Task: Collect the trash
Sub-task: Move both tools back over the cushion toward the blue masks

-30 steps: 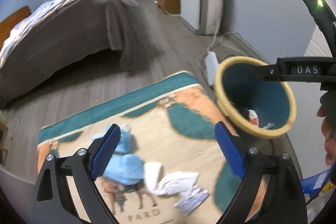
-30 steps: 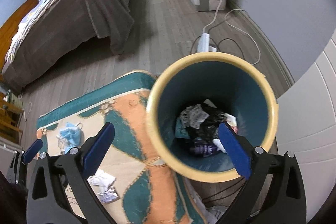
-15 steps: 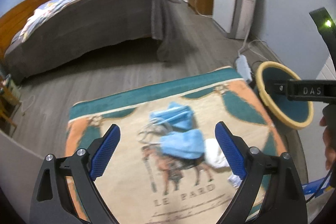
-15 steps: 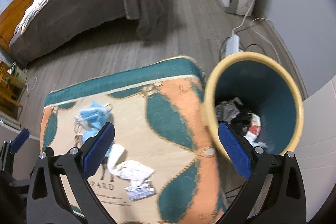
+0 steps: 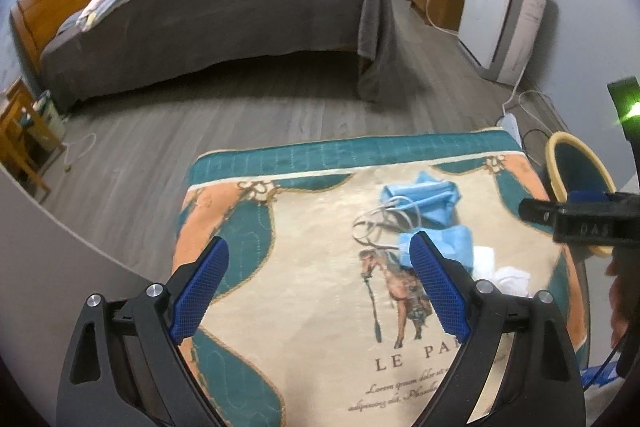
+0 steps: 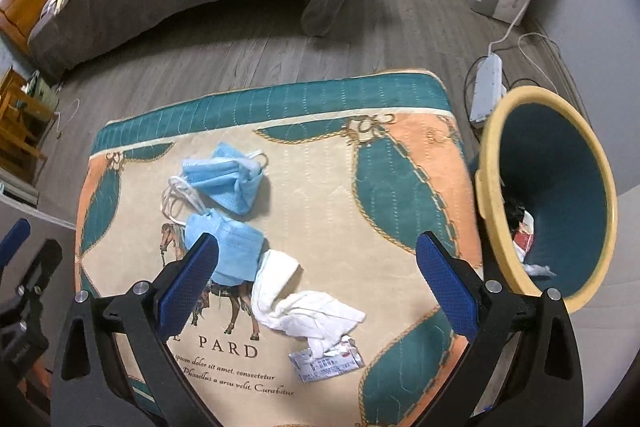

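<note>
Two blue face masks lie on the patterned mat: one farther, one nearer. White crumpled tissue and a small printed packet lie in front of them. My right gripper is open and empty, above the tissue. My left gripper is open and empty above the mat's left half; the masks sit to its right. The yellow-rimmed teal bin stands right of the mat with trash inside.
A bed with a grey cover stands behind the mat on the wood floor. A power strip and cables lie by the bin. A white appliance and wooden cabinet stand at the right wall. A wooden stand is at left.
Both grippers swung left, away from the bin and over the mat. The masks, tissue and packet now sit in the right wrist view's centre; the bin moved to its right edge.
</note>
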`<move>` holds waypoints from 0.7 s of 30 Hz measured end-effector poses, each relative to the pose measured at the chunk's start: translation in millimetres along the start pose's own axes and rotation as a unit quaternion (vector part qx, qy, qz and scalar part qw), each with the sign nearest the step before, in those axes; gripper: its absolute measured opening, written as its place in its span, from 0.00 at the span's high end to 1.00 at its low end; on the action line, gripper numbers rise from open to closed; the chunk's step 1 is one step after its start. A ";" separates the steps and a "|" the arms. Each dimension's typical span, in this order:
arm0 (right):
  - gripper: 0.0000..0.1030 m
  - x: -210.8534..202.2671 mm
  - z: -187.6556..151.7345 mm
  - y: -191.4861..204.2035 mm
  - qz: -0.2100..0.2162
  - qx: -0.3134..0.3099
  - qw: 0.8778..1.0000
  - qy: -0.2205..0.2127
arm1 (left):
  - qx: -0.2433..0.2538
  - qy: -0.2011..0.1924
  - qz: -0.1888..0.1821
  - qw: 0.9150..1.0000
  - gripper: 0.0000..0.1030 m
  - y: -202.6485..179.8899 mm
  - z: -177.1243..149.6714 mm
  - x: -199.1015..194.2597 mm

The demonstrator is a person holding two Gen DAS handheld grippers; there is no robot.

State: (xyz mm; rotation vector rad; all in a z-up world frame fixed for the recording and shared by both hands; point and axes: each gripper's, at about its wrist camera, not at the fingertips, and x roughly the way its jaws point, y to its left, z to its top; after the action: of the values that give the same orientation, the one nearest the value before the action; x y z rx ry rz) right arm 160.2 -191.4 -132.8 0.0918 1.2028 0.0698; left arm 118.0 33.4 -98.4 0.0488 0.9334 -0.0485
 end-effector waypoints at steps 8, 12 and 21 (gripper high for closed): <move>0.06 21.2 9.3 5.4 0.003 -0.022 1.000 0.008 | -0.004 0.016 -0.005 1.000 0.11 -0.3 8.0 23.6; 0.06 23.1 19.9 -6.7 -0.004 -0.004 1.000 -0.006 | 0.016 0.031 -0.010 0.999 0.11 -13.2 3.9 39.7; 0.13 36.8 31.5 -38.5 -0.011 0.035 0.999 0.005 | 0.089 0.067 -0.052 0.992 0.11 -68.5 -5.6 76.1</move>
State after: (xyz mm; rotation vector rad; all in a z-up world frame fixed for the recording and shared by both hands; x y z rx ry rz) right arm 203.0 -227.0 -159.8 0.1407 1.2160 0.0086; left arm 154.5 -36.2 -164.4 0.1702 1.0635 -0.2268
